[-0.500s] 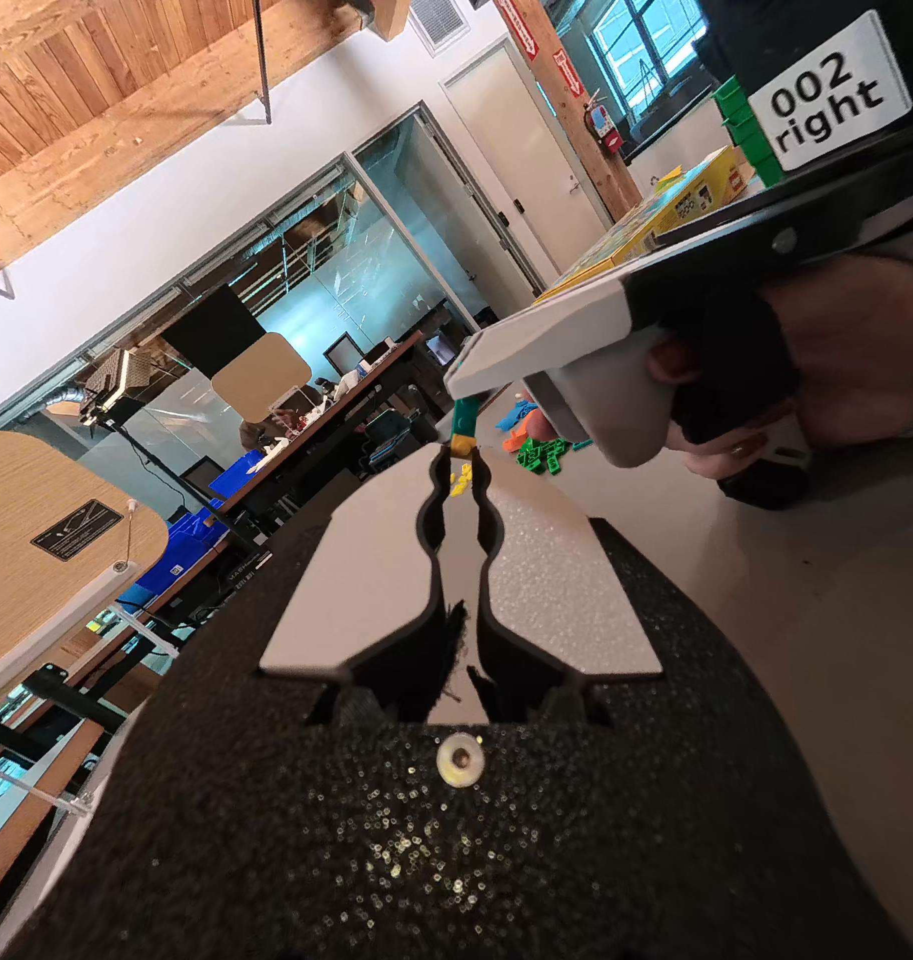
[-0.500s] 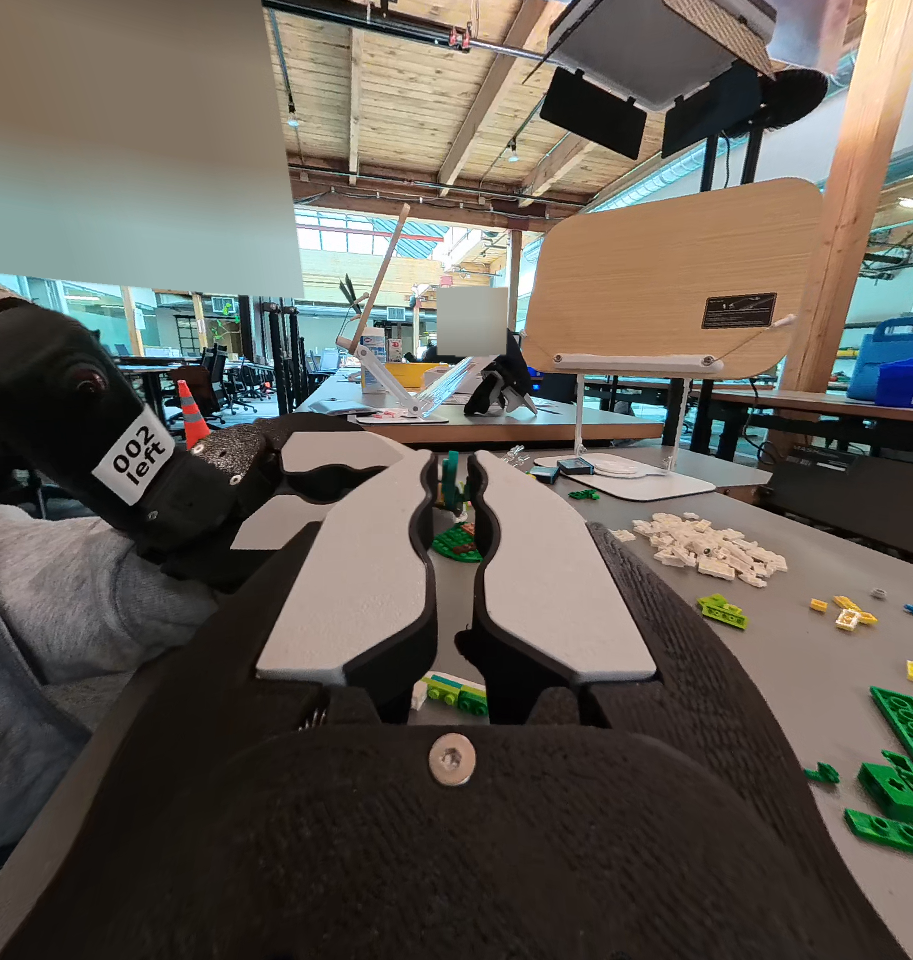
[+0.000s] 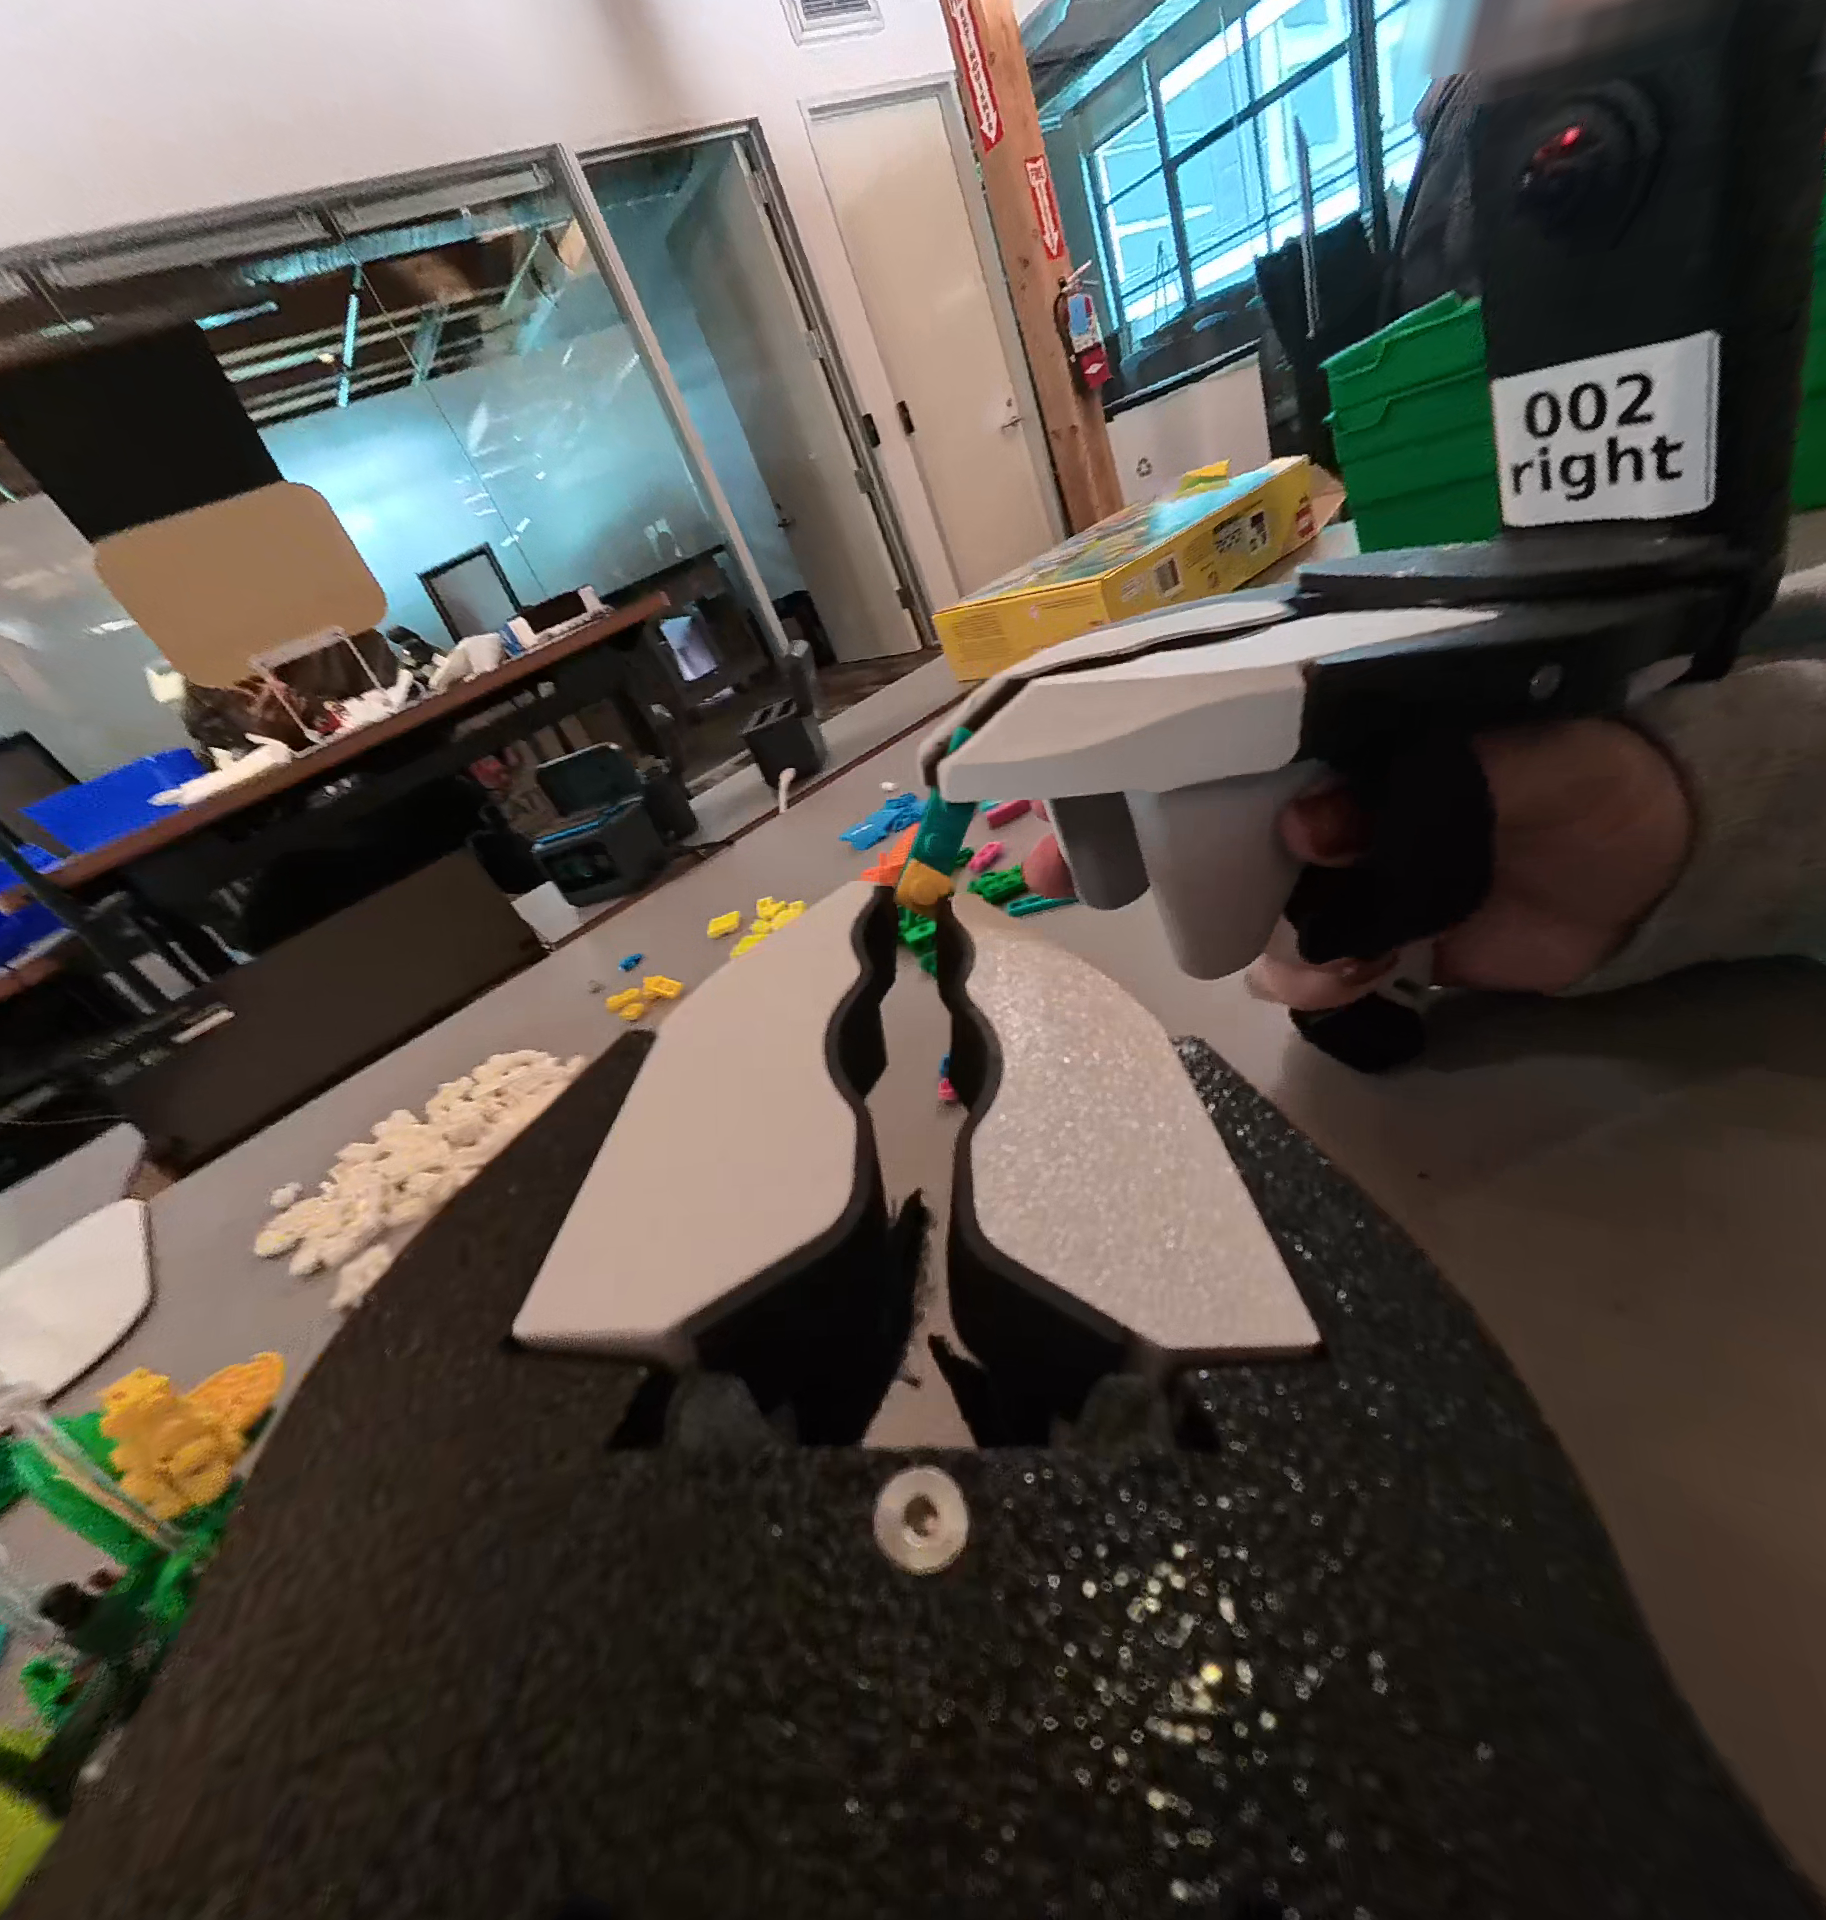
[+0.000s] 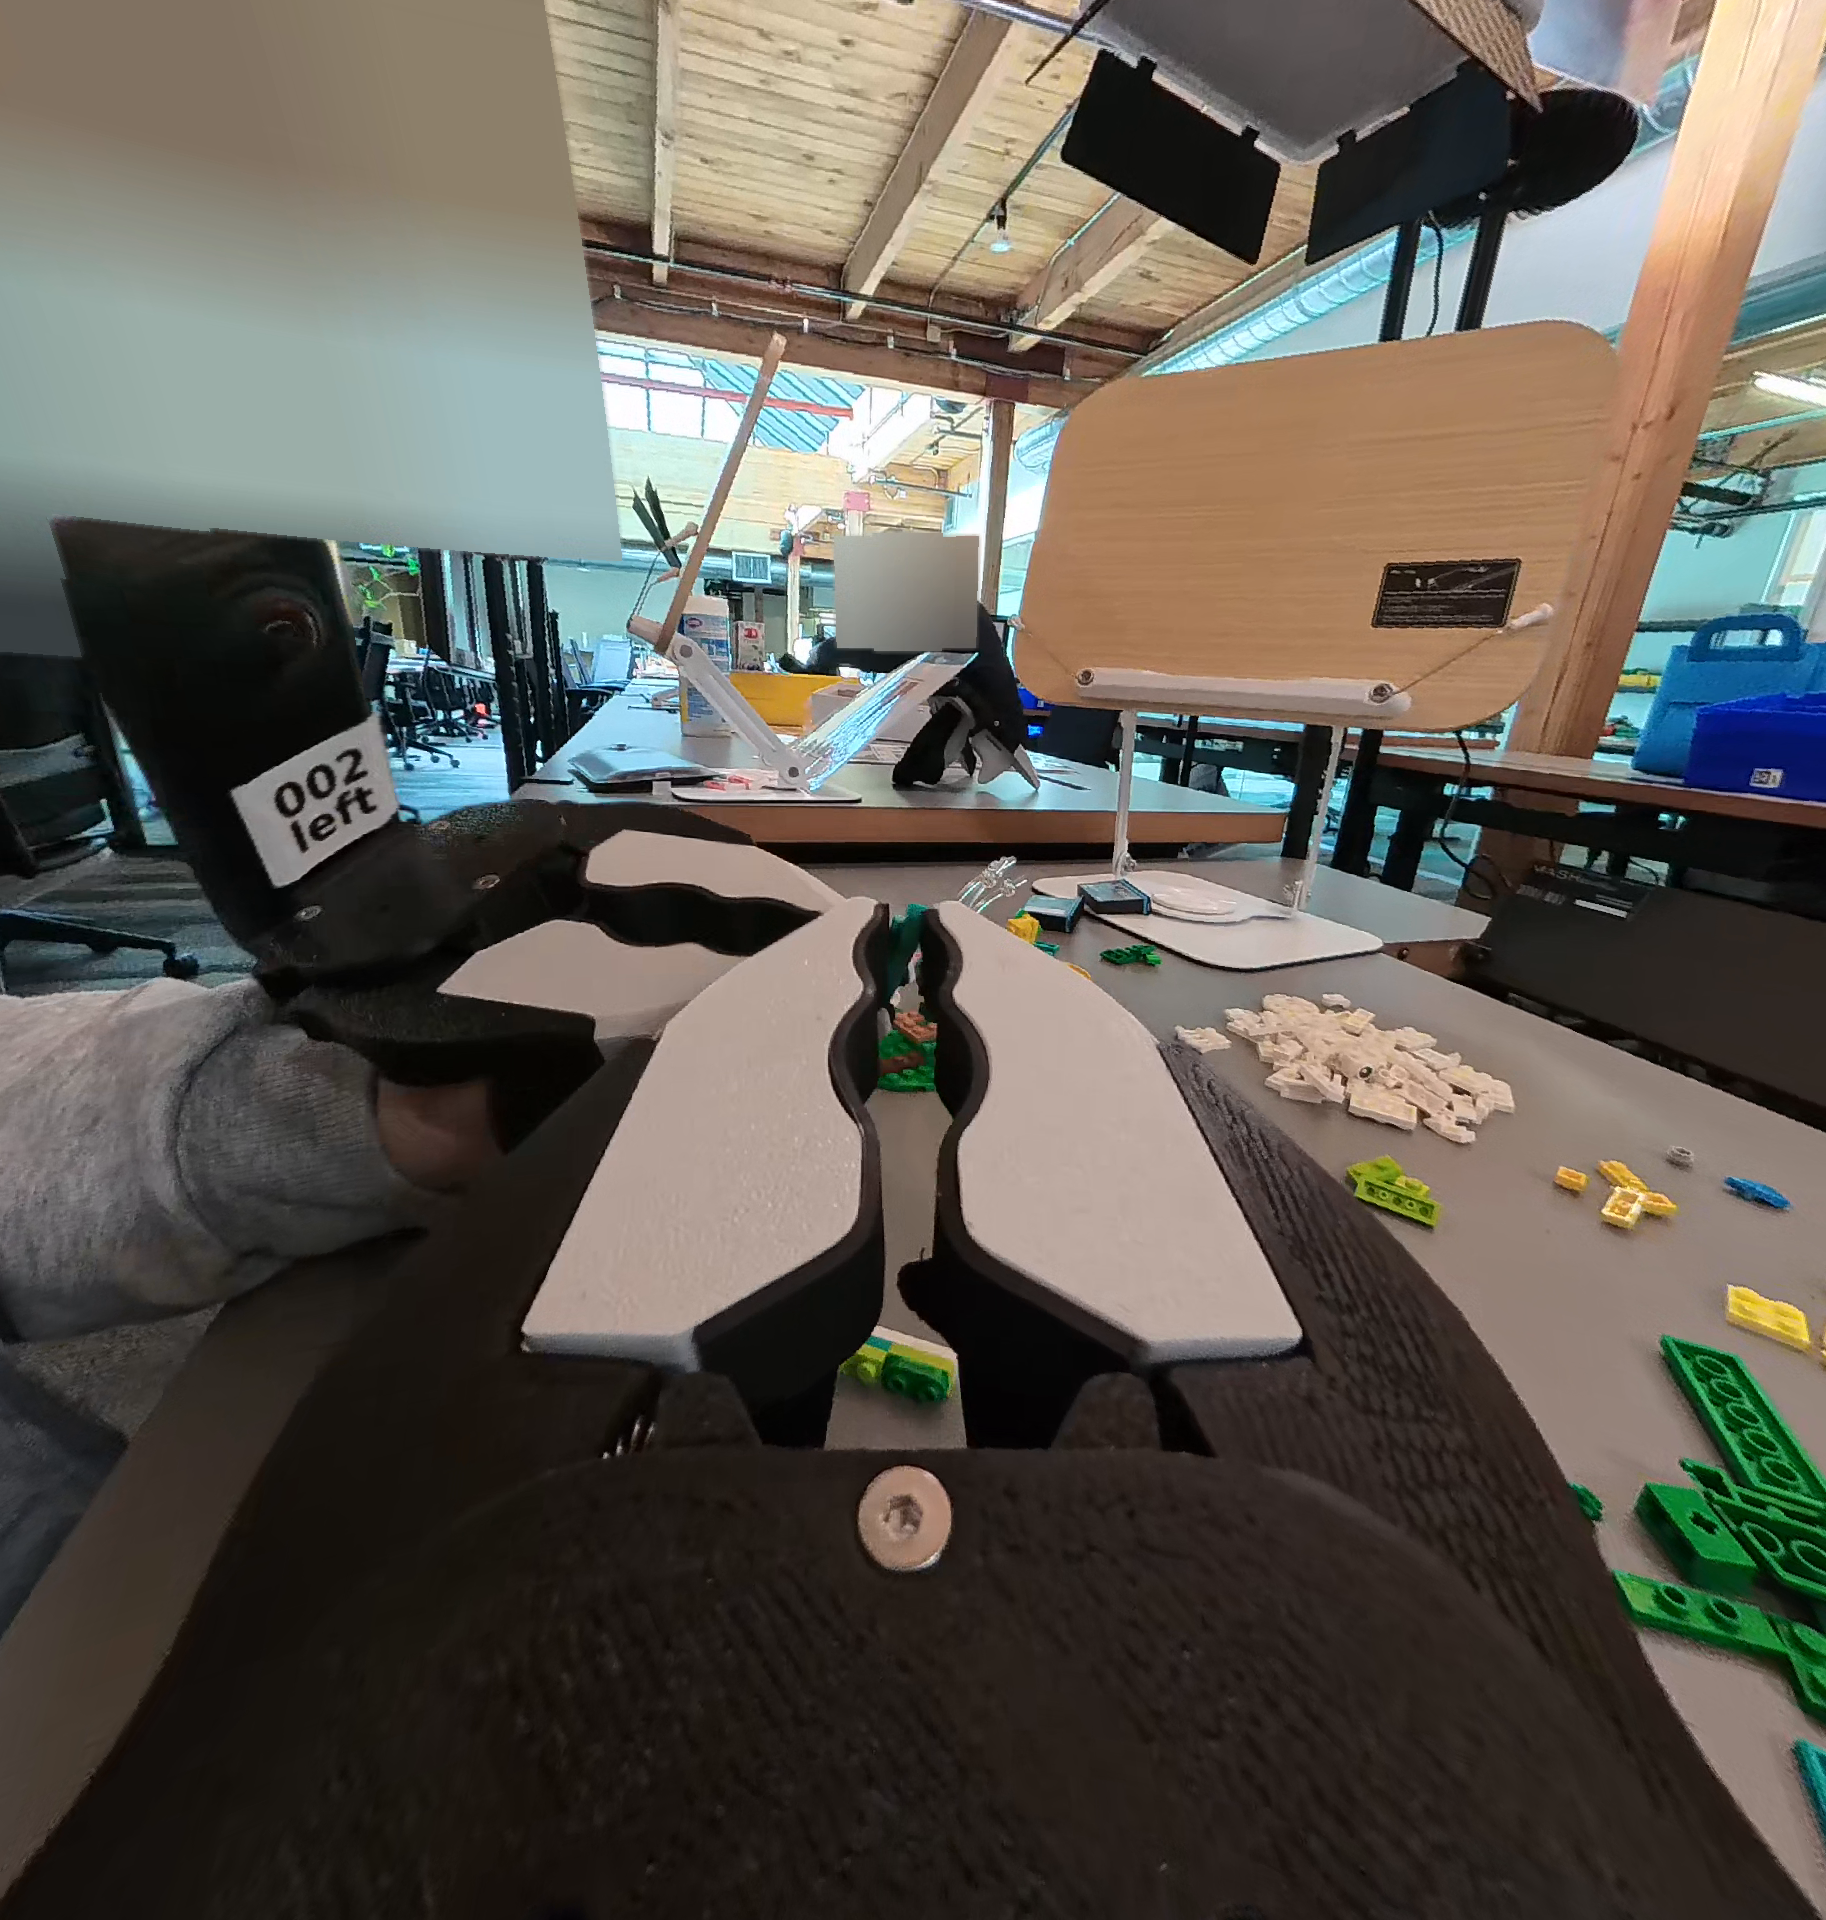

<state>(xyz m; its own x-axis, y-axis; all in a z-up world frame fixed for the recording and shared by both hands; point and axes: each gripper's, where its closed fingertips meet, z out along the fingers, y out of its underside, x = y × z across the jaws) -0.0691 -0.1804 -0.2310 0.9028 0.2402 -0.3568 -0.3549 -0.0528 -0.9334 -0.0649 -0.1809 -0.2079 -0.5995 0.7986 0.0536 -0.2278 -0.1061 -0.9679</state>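
Right hand pose: the right gripper (image 3: pixel 940 753) came in from the right edge of the left wrist view, lying nearly level, a hand (image 3: pixel 1491 862) in a grey sleeve wrapped on its grip low over the grey table (image 3: pixel 1511 1195).
Left hand pose: the left gripper (image 3: pixel 917 914) pointed up the middle of its own view; in the right wrist view it reached in from the left (image 4: pixel 805 914), tips right by the right one's.
Right jaws: clamped on the top of a teal stick piece (image 3: pixel 945 831), which hung down slanted from the tips.
Left jaws: nearly together, pinching a small yellow-orange piece (image 3: pixel 921 885) stuck on the stick's lower end.
Where the stick was: centre of both views, bridging the two sets of tips, above loose green bricks (image 3: pixel 997 883).
Around: white brick pile (image 4: pixel 1366 1060) mid-right, yellow bits (image 3: pixel 753 925) centre left.
Hard to make out: in the right wrist view only a sliver of teal (image 4: pixel 901 951) showed between the pads; left pad contact was partly hidden.
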